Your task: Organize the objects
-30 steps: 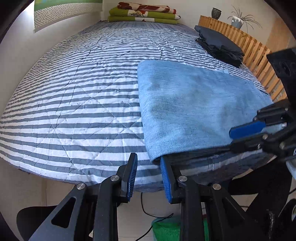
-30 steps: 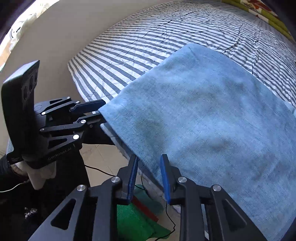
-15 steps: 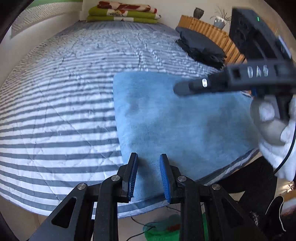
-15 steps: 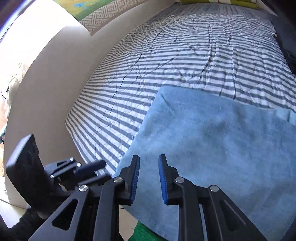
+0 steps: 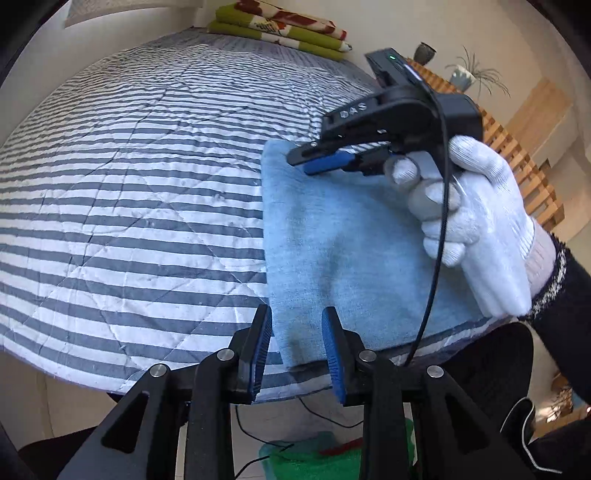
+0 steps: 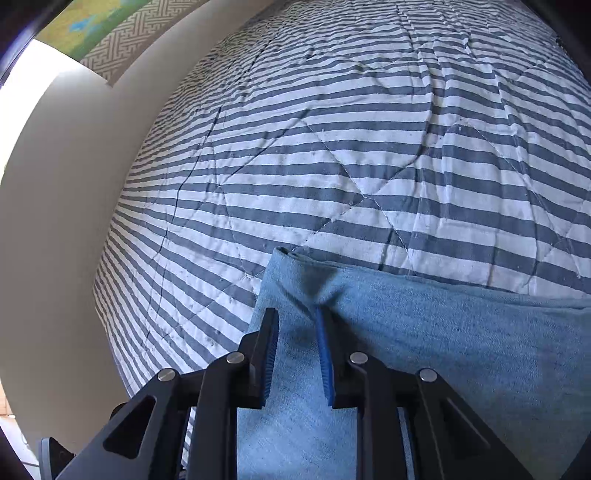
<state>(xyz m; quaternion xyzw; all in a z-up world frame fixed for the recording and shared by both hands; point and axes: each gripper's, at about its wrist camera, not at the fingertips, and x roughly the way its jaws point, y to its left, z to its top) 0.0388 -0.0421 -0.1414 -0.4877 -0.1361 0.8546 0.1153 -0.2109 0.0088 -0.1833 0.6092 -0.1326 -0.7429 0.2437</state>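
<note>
- Your left gripper hangs over the blue cloth's near corner, jaws opening, gripping nothing.
- Your right gripper straddles its far corner; whether it is pinched, I cannot tell.

One folded blue denim cloth lies on one bed with a striped quilt. Two claws show: the left claw and the right claw, held by one white-gloved hand. Folded blankets are stacked at the far end; their number is unclear. Two potted items stand on one wooden slatted rack.
</note>
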